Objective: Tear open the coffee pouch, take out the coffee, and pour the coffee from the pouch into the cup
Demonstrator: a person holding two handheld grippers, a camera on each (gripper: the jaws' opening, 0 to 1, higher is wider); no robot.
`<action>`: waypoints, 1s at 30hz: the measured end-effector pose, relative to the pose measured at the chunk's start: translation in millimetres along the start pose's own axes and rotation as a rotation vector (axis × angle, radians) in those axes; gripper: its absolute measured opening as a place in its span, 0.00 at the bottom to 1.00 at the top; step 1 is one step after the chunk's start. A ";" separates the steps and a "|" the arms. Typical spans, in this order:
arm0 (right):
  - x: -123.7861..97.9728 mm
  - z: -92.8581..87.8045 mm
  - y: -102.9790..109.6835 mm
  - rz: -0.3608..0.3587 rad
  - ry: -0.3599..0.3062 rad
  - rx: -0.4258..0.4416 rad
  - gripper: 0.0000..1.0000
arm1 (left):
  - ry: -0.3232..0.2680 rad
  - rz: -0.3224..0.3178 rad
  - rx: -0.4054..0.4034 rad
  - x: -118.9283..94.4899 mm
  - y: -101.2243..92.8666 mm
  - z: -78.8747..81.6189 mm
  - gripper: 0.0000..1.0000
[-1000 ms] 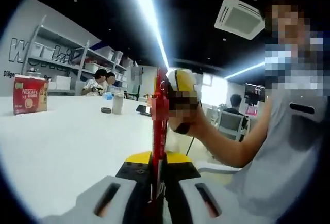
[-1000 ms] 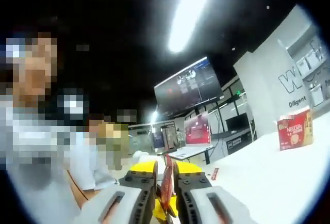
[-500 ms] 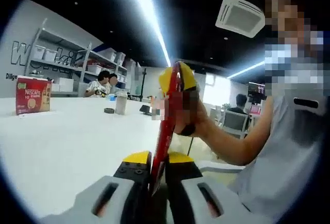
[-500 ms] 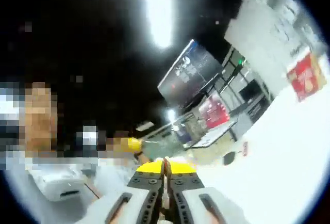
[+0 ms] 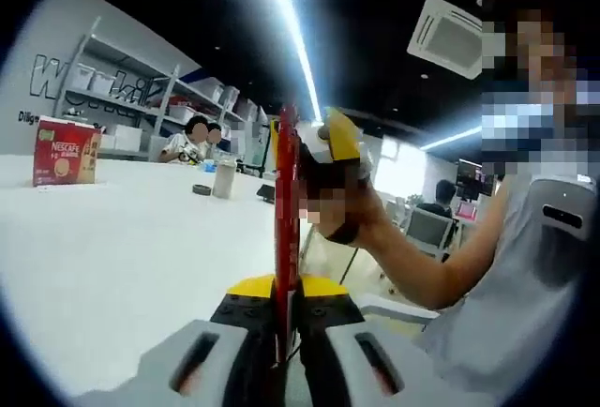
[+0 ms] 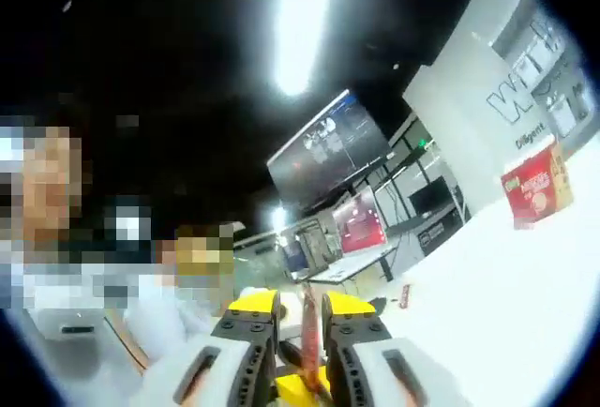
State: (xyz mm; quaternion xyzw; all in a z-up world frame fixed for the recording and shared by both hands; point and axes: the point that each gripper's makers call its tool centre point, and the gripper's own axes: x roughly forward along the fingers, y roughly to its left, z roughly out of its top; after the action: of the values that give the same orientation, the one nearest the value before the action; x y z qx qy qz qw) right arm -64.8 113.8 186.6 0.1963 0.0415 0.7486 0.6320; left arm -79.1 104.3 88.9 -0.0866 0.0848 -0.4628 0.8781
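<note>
Left gripper (image 5: 284, 332) is clamped on the coffee pouch (image 5: 285, 238), which stands edge-on, long axis rising away from it; right gripper (image 6: 302, 337) pinches the far top end; red box (image 5: 66, 151) sits far back on the bench (image 5: 112, 238).

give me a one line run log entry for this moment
left gripper: shut on thin red coffee pouch held upright | right gripper: shut on pouch | red cardboard coffee box: on white table
</note>
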 end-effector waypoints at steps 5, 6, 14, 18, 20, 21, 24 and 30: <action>0.4 -10.4 12.7 0.057 0.014 0.041 0.06 | 0.000 -0.010 0.023 0.3 -13.1 -2.6 0.10; 0.7 -11.2 14.2 0.061 0.012 0.045 0.04 | -0.005 -0.010 0.026 -1.6 -15.8 -3.5 0.10; 5.8 -7.6 21.6 -0.060 0.048 -0.226 0.02 | -0.034 0.007 0.016 -11.6 -30.4 4.5 0.11; 7.9 -6.8 34.1 -0.076 0.055 -0.378 0.03 | -0.049 0.013 0.019 -11.5 -33.4 5.3 0.11; 7.4 -7.4 39.0 -0.037 0.041 -0.339 0.04 | -0.058 0.012 0.022 -12.8 -33.5 5.0 0.10; 6.1 -7.5 39.3 -0.017 0.037 -0.281 0.05 | -0.060 0.013 0.023 -13.4 -33.1 4.5 0.10; 0.7 -6.6 33.0 0.001 0.031 -0.179 0.17 | -0.073 0.014 0.021 -14.5 -31.7 3.2 0.10; -2.2 -13.1 23.3 0.016 0.043 -0.120 0.21 | -0.070 0.006 0.018 -11.9 -28.8 -4.0 0.10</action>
State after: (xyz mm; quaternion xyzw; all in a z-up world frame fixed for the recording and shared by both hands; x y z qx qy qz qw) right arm -90.7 109.5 181.3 0.1425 0.0084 0.7587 0.6357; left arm -109.6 97.8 92.4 -0.0943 0.0502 -0.4574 0.8828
